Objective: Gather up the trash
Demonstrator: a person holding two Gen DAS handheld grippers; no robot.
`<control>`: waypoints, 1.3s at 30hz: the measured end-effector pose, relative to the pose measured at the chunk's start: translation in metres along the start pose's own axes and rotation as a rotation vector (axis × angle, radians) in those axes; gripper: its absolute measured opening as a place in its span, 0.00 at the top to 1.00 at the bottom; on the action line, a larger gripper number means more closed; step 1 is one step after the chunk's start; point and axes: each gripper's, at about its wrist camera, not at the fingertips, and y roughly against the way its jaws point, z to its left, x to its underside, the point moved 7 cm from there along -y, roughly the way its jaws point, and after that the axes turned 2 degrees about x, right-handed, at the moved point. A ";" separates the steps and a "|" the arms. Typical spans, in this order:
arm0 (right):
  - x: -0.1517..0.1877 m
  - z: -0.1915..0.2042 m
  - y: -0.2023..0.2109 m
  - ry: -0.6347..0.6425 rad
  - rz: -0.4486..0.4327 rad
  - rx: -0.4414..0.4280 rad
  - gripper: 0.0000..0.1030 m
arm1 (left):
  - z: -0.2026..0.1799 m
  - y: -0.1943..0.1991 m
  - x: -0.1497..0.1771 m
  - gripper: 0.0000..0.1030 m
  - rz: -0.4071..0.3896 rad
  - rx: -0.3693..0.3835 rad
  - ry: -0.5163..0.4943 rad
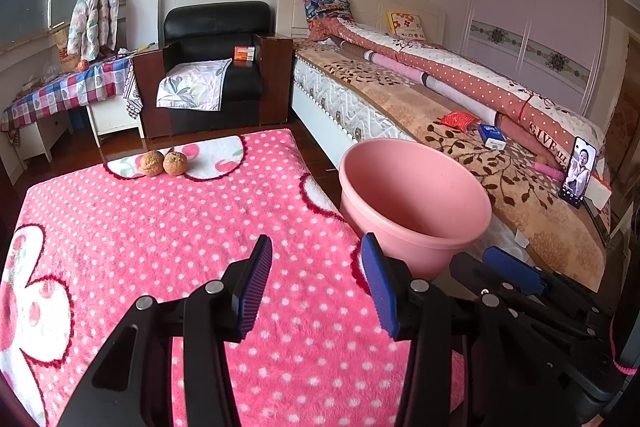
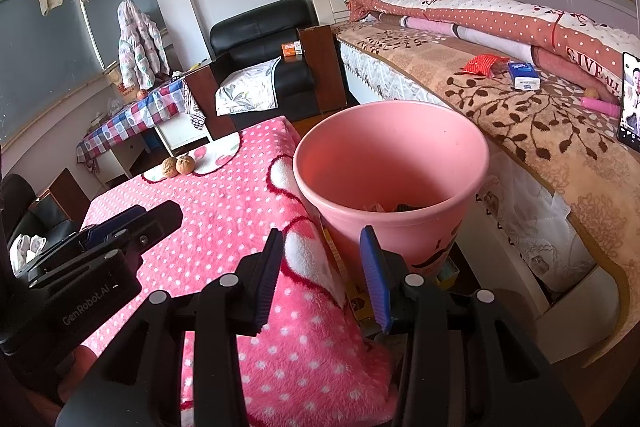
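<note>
A pink plastic bin [image 1: 416, 203] [image 2: 394, 163] stands beside the right edge of a table covered with a pink dotted blanket [image 1: 168, 239] [image 2: 224, 195]. Some scraps lie at the bin's bottom [image 2: 396, 207]. Two walnuts [image 1: 164, 163] [image 2: 179, 166] sit at the table's far end. My left gripper [image 1: 316, 287] is open and empty over the blanket, left of the bin; it also shows in the right wrist view [image 2: 132, 223]. My right gripper [image 2: 322, 277] is open and empty at the table's edge, just before the bin; it shows in the left wrist view [image 1: 516, 271].
A bed [image 1: 460, 107] [image 2: 520, 115] runs along the right, with a red wrapper [image 1: 458, 119] [image 2: 482, 63], a blue-white tissue pack [image 1: 493, 137] [image 2: 523, 76] and a propped phone [image 1: 579, 171] on it. A black armchair [image 1: 216, 67] and a checked-cloth side table [image 1: 68, 87] stand beyond.
</note>
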 end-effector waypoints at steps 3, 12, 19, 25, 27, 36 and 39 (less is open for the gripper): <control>0.001 0.000 0.000 0.000 0.002 0.000 0.61 | -0.001 -0.001 -0.001 0.55 0.001 0.001 -0.001; 0.000 0.000 0.000 0.000 0.002 0.000 0.61 | -0.001 -0.001 -0.001 0.55 0.002 0.001 0.000; 0.001 0.000 -0.001 -0.001 0.005 0.001 0.61 | -0.001 -0.002 0.002 0.55 0.006 0.001 0.001; 0.003 0.000 -0.002 0.000 0.006 0.002 0.61 | -0.001 -0.002 0.001 0.55 0.007 0.001 0.001; 0.003 0.000 -0.002 -0.001 0.008 0.002 0.61 | -0.001 -0.002 0.001 0.55 0.008 0.002 0.001; 0.007 0.000 -0.003 -0.001 0.011 0.002 0.61 | -0.001 0.000 0.012 0.55 0.013 0.005 -0.001; 0.010 -0.001 -0.005 -0.002 0.013 0.003 0.61 | -0.004 -0.003 0.012 0.55 0.016 0.006 -0.002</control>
